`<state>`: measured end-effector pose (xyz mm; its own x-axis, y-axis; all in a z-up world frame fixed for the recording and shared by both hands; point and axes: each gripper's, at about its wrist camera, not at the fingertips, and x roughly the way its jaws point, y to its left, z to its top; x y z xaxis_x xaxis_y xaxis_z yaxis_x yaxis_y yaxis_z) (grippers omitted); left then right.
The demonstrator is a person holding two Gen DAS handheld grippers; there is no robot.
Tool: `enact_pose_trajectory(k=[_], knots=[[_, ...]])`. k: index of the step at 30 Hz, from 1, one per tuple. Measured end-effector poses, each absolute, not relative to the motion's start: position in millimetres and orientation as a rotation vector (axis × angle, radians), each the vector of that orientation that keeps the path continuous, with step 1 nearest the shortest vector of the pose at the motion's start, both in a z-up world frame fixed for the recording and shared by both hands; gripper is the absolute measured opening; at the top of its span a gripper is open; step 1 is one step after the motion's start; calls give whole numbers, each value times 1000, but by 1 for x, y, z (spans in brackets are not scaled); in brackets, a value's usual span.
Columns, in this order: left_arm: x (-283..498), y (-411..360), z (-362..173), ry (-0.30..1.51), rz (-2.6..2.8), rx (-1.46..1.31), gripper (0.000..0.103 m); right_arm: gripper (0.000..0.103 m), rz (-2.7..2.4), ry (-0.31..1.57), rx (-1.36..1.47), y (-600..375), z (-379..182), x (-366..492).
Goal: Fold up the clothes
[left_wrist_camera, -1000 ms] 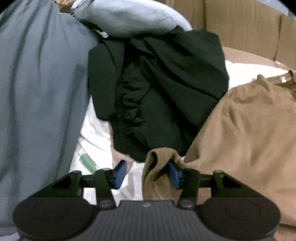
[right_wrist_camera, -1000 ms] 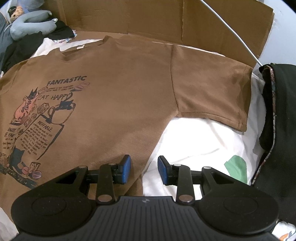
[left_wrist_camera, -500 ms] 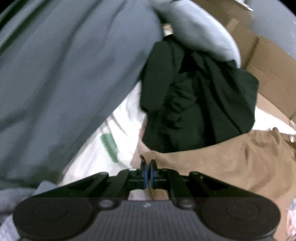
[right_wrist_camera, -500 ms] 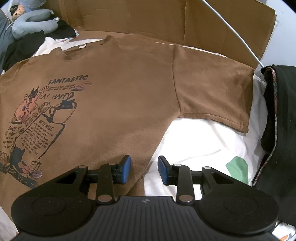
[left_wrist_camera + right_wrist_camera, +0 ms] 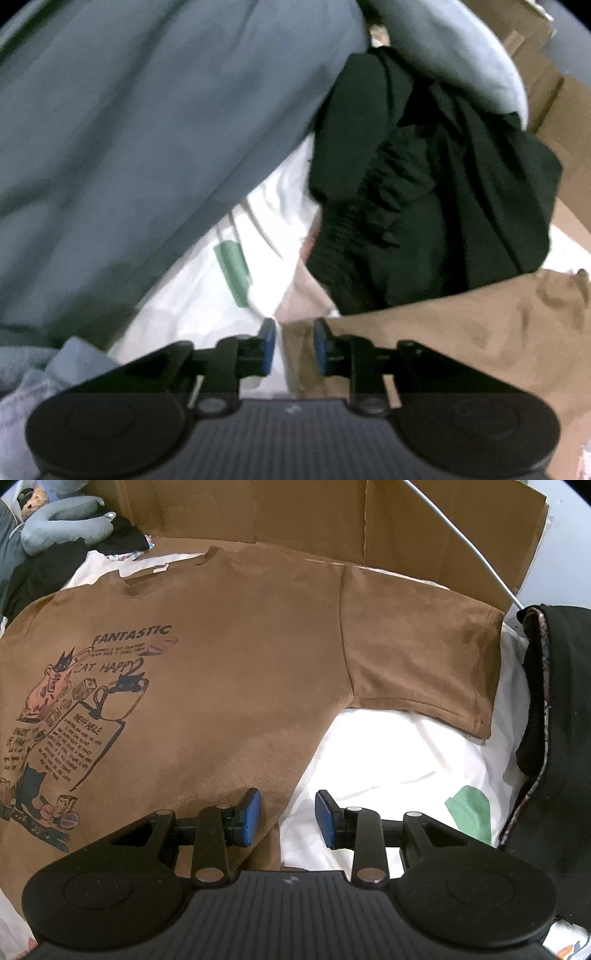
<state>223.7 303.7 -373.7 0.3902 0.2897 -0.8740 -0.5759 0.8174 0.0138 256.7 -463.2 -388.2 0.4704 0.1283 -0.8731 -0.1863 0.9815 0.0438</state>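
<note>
White bedsheet (image 5: 388, 753) with cardboard wall (image 5: 295, 513) behind; brown cat-print T-shirt (image 5: 240, 657) spread flat, front up. Left: grey garment (image 5: 129, 129) and black clothes pile (image 5: 424, 206) crowd the shirt's edge. Left tool (image 5: 293, 341) partly open, brown sleeve fabric between the pads, not visibly pinched. Right tool (image 5: 288, 818) wide, empty, straddling the shirt's side edge near the hem. Judgement: close both on edges first, lift together, keep fabric taut, fold inward clear of the black pile.
</note>
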Motion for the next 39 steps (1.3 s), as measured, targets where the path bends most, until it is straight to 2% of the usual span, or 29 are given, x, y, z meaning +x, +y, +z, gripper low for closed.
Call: enact_pose_trajectory(k=[4,12,19,24,34,35,36,37,39], knots=[[212,291,-362,1035,549,-325,33,39,198,1055,-67,-463,-381,255],[182,253,-345,1057,472,-404,34,39,205,1032,-75,-464,-363,248],[157,226,-366,1140,447,-496,37,40,178,1041,-63,-474,-363,238],[144,219,-380,1159,472,-566,48,40,172,1061,-69,-479,-366,231],[130,229,-400,1072,563,-731,47,40,180,1081,-78,-477,-375,228],[130,230,-401,1068,566,-732,41,40,185,1081,-83,-476,-375,228],[130,229,-399,1067,566,-721,24,40,188,1081,-87,-475,-375,228],[130,229,-397,1066,567,-710,16,40,188,1079,-87,-476,-374,229],[132,227,-388,1072,575,-653,7,40,181,1074,-83,-478,-373,229]])
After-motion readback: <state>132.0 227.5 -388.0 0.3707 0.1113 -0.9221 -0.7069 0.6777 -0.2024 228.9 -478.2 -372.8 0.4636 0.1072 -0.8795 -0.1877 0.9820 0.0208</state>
